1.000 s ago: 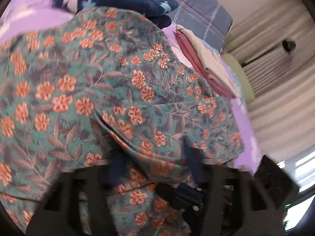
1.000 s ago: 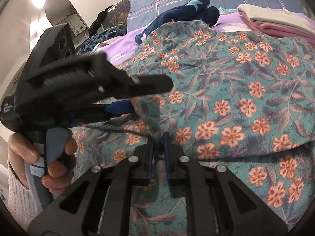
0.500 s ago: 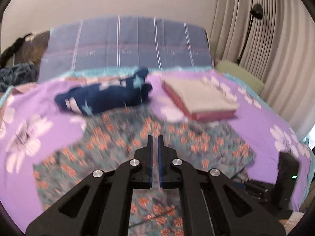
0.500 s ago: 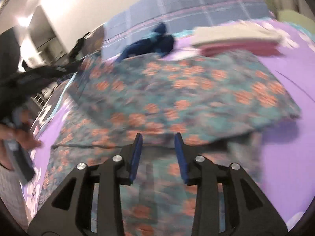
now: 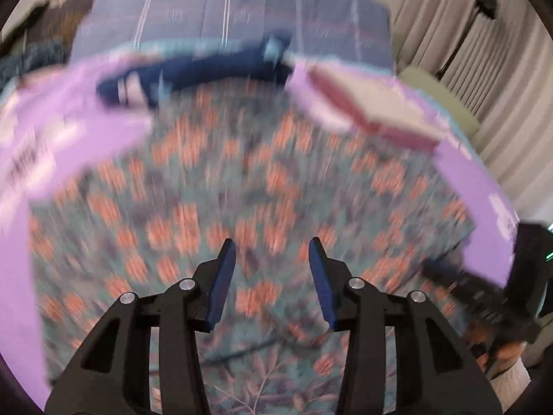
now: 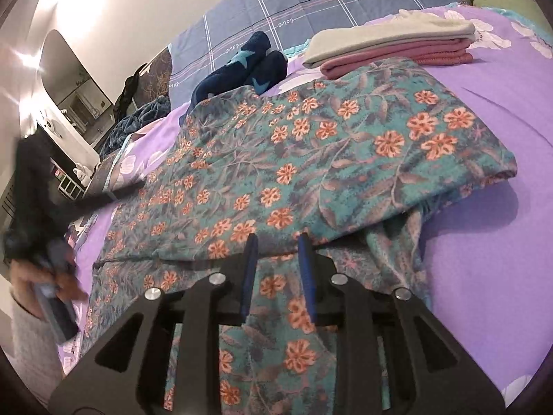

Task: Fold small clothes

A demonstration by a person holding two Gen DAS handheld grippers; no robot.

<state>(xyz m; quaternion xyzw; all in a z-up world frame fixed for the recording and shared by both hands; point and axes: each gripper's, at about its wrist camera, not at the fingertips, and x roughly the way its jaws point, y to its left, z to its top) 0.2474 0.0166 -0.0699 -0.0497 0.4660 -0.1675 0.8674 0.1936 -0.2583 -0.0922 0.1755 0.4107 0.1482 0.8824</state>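
Note:
A teal garment with orange flowers [image 5: 276, 180] [image 6: 328, 159] lies spread on the purple bed sheet [image 6: 484, 207], its upper layer folded over a lower one. In the blurred left wrist view my left gripper [image 5: 272, 247] hovers above it; its jaws are opening with nothing between them. My right gripper [image 6: 278, 240] sits at the near fold edge; its jaws are closing, still apart, and the pads press on nothing that I can see. The left gripper [image 6: 34, 190] also shows as a dark blur at the left of the right wrist view, held by a hand [image 6: 58, 273].
A navy garment with pale stars [image 6: 242, 72] [image 5: 207, 69] lies beyond the floral one. To its right sits a folded stack [image 6: 390, 45] [image 5: 373, 110] of beige and pink clothes. A blue plaid quilt [image 6: 311, 3] lines the head of the bed. Curtains [image 5: 484, 52] hang at the right.
Both grippers held floral cloth a second ago and have let it go. The left one rose, shut empty, then opened. The cloth now lies flat, folded over.

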